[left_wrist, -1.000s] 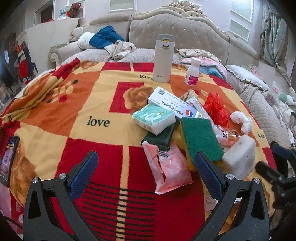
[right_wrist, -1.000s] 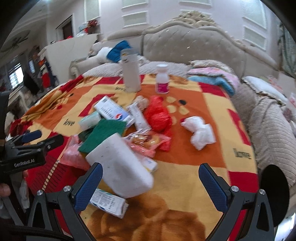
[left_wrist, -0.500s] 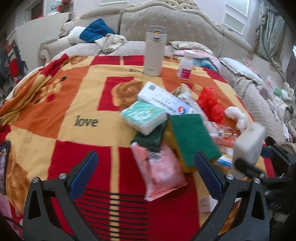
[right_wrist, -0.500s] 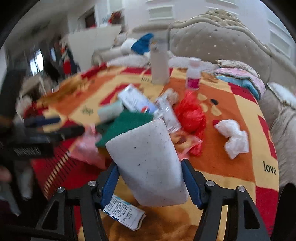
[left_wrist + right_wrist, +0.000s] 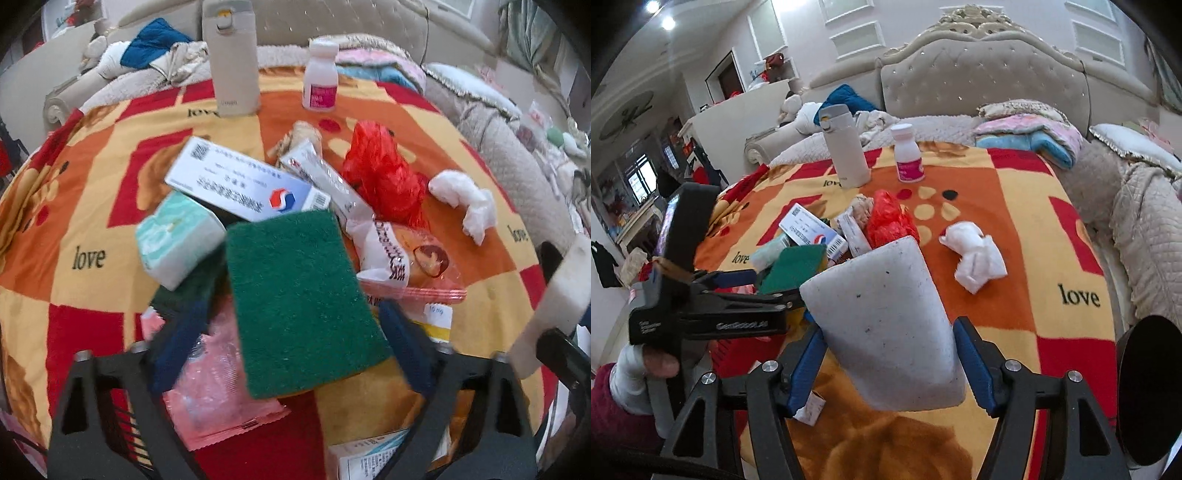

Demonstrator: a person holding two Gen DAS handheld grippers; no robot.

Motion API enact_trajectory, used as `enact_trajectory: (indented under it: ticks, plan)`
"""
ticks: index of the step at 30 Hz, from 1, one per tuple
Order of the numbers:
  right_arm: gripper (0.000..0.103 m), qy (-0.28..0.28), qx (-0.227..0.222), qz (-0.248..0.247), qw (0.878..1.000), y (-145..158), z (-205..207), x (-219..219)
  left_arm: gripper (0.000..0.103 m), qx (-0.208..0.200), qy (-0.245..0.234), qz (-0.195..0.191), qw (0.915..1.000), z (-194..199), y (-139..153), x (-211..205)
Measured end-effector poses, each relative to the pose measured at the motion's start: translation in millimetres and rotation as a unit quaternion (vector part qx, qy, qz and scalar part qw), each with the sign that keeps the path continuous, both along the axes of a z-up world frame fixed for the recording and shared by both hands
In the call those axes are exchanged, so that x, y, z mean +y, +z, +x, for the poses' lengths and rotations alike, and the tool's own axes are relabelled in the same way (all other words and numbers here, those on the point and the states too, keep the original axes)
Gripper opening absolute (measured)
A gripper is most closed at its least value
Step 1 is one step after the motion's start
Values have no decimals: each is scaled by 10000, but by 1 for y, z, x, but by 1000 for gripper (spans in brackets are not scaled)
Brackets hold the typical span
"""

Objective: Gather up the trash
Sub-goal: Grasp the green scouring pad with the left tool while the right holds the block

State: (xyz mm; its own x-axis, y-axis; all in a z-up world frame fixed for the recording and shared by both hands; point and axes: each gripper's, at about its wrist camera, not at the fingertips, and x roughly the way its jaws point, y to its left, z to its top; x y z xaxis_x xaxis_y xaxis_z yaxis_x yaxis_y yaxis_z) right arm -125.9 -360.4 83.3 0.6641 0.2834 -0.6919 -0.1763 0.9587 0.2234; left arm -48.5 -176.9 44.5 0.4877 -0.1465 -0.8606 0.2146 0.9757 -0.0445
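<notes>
Right claw (image 5: 892, 363): clamped on a white foam block (image 5: 886, 321). Both pads press its sides and the block stands clear of the blanket (image 5: 1015, 288), so it is carried, not resting; the log of the jaws suggests they are easing very slightly wider, though the grip appears sound. The block is taken across its narrower faces, probably because that is the only span the jaws can bridge.

Left claw (image 5: 291, 343): jaws closing, astride the green scouring pad (image 5: 299, 299), which lies between the pads. Contact is blurred; I judge the pads are not yet pressing. The pad lies tilted on top of the heap, its near edge raised toward the claw, which makes it the easiest piece to take.

Ahead of the left claw, touching or overlapping: a tissue pack (image 5: 177, 236), a white carton (image 5: 240, 184), a snack wrapper (image 5: 391, 254). Beneath it, a pink packet (image 5: 218, 391). Further ahead and to the right, a red bag (image 5: 380, 177) and crumpled tissue (image 5: 461, 195), apart from the heap.

A flask (image 5: 231, 55) and pill bottle (image 5: 320, 75) stand upright well beyond, likely not trash.
</notes>
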Motion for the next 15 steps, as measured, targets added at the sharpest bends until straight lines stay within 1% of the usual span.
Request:
enact_trajectory:
  ticks: [1, 2, 4, 10, 15]
  plan:
    - [66, 2, 12, 21, 10000, -1, 0, -2, 66, 128, -3, -38, 9999, 1, -3, 1]
    - [66, 7, 19, 38, 10000, -3, 0, -3, 66, 166, 20, -73, 9998, 2, -5, 3]
    - [66, -5, 16, 52, 10000, -3, -1, -5, 63, 92, 50, -201, 9997, -2, 0, 9]
    - [66, -186, 20, 103, 9998, -3, -5, -18, 62, -237, -76, -258, 9994, -18, 28, 7]
    - [66, -379, -4, 102, 9992, 1, -13, -35, 62, -415, -375, -314, 9979, -30, 50, -17]
